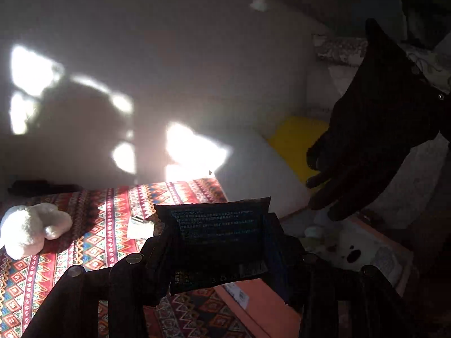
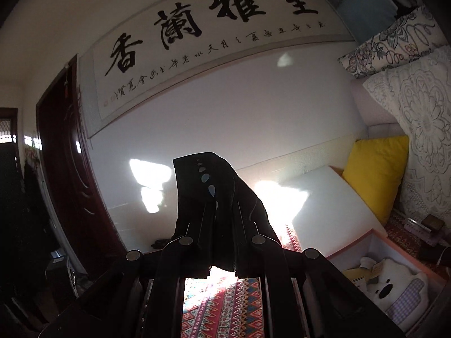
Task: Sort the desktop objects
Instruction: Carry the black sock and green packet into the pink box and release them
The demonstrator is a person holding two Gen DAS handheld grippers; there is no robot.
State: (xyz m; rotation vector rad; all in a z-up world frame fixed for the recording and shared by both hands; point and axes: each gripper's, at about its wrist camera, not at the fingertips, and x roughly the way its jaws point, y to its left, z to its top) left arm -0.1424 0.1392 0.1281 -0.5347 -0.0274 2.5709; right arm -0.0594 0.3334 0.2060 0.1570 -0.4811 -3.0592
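My left gripper (image 1: 218, 242) is shut on a dark flat packet (image 1: 217, 233) with small printed text and holds it above the patterned tablecloth (image 1: 107, 214), near the table's right edge. My right gripper (image 2: 218, 219) is shut on a black glove (image 2: 214, 197), held upright in the air. The same glove (image 1: 372, 140) hangs at the right in the left wrist view, over an orange-rimmed box (image 1: 389, 242). That box (image 2: 375, 236) holds a white bear plush (image 2: 391, 290).
A white plush toy (image 1: 33, 228) lies at the table's left. A small white card with a clip (image 1: 139, 225) lies mid-table. A dark object (image 1: 39, 187) sits at the far left edge. A yellow cushion (image 2: 375, 177) and white sofa stand behind the box.
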